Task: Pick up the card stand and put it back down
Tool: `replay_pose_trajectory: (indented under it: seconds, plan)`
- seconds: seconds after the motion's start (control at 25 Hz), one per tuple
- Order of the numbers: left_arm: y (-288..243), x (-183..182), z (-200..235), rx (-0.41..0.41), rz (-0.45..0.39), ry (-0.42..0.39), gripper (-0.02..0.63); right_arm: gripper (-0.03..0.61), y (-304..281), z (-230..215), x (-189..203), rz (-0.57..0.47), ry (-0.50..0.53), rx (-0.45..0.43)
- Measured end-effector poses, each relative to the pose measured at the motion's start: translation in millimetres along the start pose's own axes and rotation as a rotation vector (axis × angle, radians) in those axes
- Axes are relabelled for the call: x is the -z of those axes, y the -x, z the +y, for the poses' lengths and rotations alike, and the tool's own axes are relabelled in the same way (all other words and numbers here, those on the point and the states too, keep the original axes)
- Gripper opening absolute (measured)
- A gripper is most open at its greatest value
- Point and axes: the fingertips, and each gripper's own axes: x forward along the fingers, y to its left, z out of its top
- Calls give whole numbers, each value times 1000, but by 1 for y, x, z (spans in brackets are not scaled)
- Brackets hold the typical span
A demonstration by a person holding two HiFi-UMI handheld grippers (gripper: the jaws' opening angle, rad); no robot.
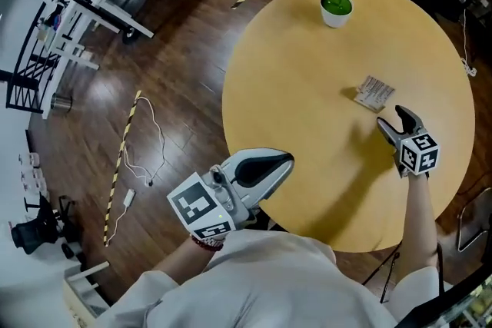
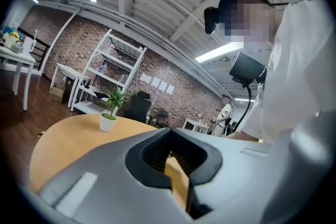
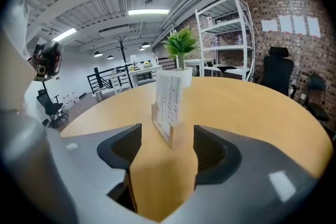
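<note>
Apparently yet to grasp: holds right gripper (image 1: 391, 118) open, empty, just short of card stand (image 1: 374, 94), upright on desk (image 1: 307, 88); holds left gripper (image 1: 286, 162) closed, empty, at desk's near edge. Leaves grasp, lift, set-down.

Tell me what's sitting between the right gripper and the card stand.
Only bare table lies there. The right gripper view shows the right gripper, jaws apart, with the card stand upright just ahead of them; the head view shows the same gap.
</note>
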Motion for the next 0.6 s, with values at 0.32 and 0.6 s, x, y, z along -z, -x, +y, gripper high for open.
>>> replay_pose_trajectory:
  seconds: [0.32,0.6]
  plan:
    - [-35,28,18,-1,26,79,0,269,-63,-13,-18,-17,41,-180]
    - [-31,40,26,-45,-44,219,0,138,-84,-2,-18,-40,124,-215]
